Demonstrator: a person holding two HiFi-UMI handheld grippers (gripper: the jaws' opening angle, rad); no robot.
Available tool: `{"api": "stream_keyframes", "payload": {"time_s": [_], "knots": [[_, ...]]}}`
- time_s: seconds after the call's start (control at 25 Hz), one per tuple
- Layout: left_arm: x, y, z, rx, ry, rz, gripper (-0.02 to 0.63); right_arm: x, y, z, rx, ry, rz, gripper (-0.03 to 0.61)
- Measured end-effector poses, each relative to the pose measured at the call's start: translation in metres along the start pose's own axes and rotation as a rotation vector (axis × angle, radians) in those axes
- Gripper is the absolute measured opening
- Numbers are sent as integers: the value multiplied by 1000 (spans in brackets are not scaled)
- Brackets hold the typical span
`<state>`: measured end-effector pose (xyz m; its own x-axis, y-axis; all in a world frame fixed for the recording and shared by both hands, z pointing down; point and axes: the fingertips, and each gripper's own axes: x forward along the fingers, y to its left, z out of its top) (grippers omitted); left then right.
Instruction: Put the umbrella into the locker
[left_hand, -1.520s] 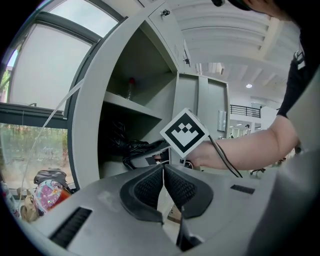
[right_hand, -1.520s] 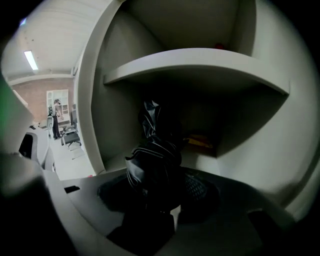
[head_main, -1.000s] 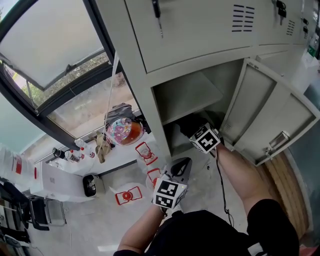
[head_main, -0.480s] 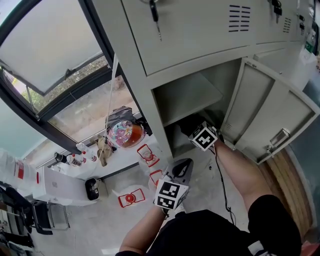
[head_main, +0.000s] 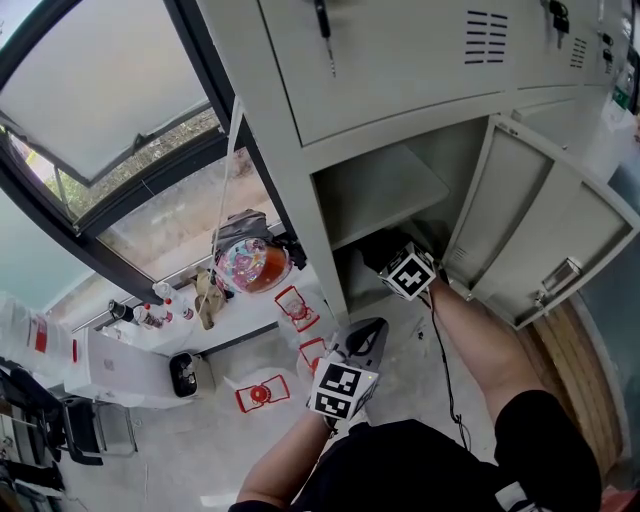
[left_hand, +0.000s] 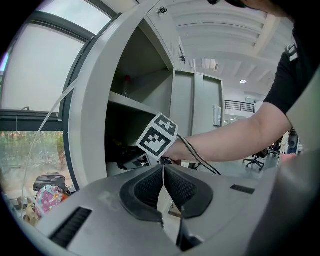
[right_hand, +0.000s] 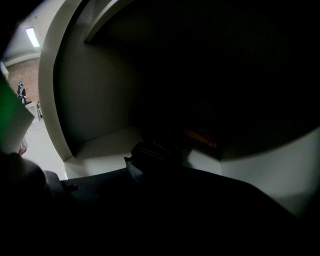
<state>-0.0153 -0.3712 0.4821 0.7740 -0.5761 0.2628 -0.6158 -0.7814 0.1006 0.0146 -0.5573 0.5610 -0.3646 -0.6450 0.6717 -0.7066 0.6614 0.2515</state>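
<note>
The umbrella (right_hand: 150, 156), a dark folded bundle, is lying in the locker's (head_main: 292, 190) lower compartment just beyond my right gripper (head_main: 385, 256), which is reaching in to place it, jaws unreadable in the gloom, while my unneeded left gripper (left_hand: 163, 187) is idling outside, closed on nothing.

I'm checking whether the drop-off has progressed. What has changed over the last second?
Nothing visibly changed. The right gripper stays reached into the open lower compartment of the locker. The left gripper stays shut, held outside in front of it.
</note>
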Motion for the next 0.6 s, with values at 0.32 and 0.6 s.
{"api": "stream_keyframes", "payload": {"time_s": [0.32, 0.6], "knots": [[0, -2, 0, -2, 2, 8, 20, -5, -5, 4, -24, -12, -33, 334], [1, -9, 1, -4, -3, 20, 20, -19, -8, 14, -49, -73, -59, 362]]}}
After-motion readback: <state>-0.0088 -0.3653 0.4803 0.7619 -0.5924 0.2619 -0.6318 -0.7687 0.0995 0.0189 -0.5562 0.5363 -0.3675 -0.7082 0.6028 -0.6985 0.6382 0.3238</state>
